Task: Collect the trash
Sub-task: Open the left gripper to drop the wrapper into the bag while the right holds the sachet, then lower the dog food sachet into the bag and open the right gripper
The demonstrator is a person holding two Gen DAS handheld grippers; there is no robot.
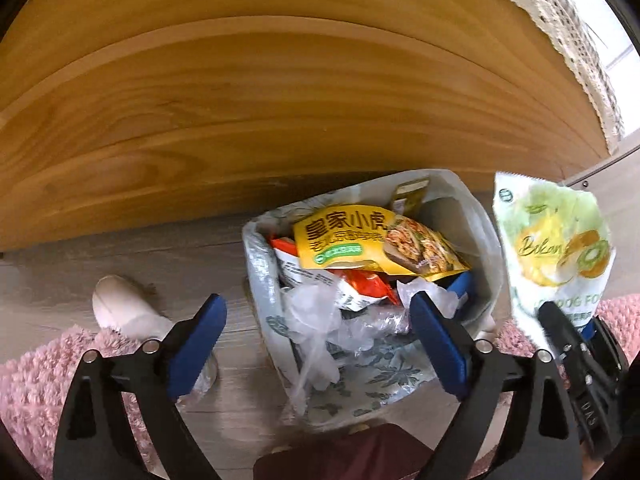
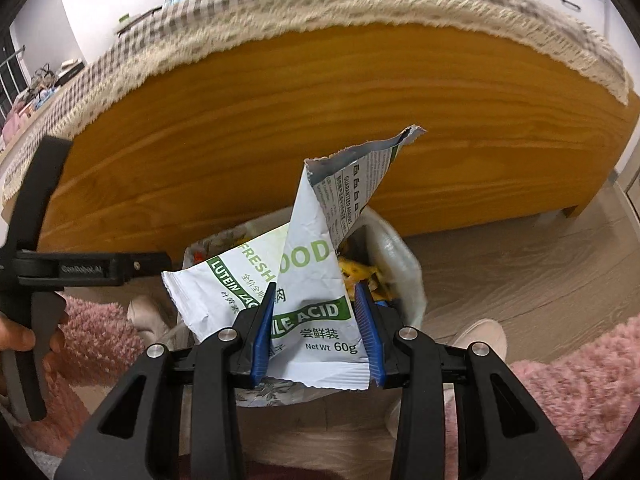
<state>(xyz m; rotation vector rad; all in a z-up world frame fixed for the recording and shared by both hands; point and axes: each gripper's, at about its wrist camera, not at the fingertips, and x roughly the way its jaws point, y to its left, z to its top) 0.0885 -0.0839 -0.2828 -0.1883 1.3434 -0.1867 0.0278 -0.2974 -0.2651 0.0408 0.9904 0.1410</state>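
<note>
One pouch (image 2: 316, 292) reads "NetWt 60g", right gripper (image 2: 316, 320) clamping

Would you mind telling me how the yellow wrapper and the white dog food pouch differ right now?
The yellow wrapper lies inside the bin; the white pouch is held above it. The wrapper is free of either gripper; the pouch sits between the right gripper jaws. Both are empty food packaging.

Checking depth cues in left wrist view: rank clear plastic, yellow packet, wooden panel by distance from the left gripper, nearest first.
Left gripper, open, above the bin.
1. Clear plastic: between the fingers, at the bin's near edge.
2. Yellow packet: beyond it, on top of the trash.
3. Wooden panel: farthest, behind the bin.
</note>
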